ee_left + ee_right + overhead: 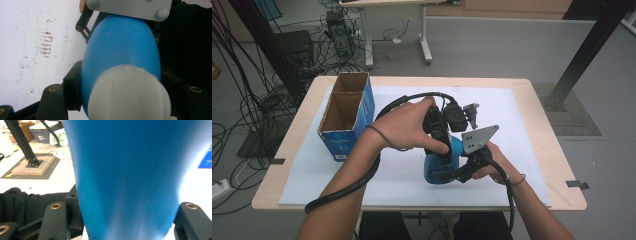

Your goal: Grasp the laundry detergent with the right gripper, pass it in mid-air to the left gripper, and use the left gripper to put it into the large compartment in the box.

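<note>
A blue bottle (439, 167) is held between the two grippers above the white sheet (522, 125) on the table (544, 145).

In the high view the bottle is seen near the front middle of the table, with its white cap (128, 93) toward the left gripper (443, 150). In the left gripper view the upper part of the bottle, just below the cap, is clamped between the black jaws, which are drawn in tight against its sides. The bottle's body is flanked closely by the jaws of the right gripper (462, 175) in the right gripper view; whether their pads are pressed on it cannot be told. An open blue cardboard box (346, 114) with two compartments is stood at the table's left, well apart from the bottle.
</note>
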{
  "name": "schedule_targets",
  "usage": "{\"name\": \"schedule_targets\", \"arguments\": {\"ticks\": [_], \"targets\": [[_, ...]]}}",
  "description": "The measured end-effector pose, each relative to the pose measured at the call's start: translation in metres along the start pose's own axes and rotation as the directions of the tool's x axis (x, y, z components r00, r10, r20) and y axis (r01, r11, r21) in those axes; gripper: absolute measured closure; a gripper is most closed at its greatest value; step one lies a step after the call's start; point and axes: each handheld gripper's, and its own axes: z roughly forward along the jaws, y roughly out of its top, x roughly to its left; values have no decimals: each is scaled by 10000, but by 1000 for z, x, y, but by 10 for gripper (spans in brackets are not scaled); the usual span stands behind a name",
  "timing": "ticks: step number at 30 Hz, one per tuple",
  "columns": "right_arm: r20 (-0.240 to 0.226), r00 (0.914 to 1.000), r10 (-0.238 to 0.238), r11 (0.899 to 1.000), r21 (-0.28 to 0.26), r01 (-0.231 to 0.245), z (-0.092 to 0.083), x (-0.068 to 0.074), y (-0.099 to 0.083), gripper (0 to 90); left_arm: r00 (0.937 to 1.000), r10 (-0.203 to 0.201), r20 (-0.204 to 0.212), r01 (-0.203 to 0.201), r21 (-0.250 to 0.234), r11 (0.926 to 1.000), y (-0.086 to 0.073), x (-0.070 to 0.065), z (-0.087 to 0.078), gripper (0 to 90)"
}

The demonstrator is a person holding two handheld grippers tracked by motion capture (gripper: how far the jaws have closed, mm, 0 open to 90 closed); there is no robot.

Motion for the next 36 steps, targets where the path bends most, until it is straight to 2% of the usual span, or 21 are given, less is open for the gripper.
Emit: {"name": "schedule_targets", "arguments": {"ticks": [2,7,13,16,22,29,36], "targets": [[-19,9999,143,9998,-139,-143,0,-1,-1,334,10000,-17,-4,17,26,10000,0,1,0,371],[328,9967,738,9965,-410,-724,-1,-3,-6,215,10000,-46,-18,46,40,10000,-1,2,-1,371],[381,9937,1055,9936,-454,-1037,-1,-2,-10,69,10000,-19,-18,19,8,10000,-1,2,-2,370],[294,9950,955,9941,-548,-938,-2,-1,-11,44,10000,2,26,-2,63,10000,0,2,-3,371],[444,9942,980,9932,-671,-949,-8,-1,-15,37,10000,11,35,-11,54,10000,-1,2,-3,370],[804,9905,1118,9910,-828,-1051,-25,-1,-21,37,10000,-65,23,65,2,10000,-2,3,-4,371],[1073,9856,1309,9881,-949,-1209,-40,-1,-29,37,10000,29,51,-29,16,10000,-2,2,-5,370]]}}
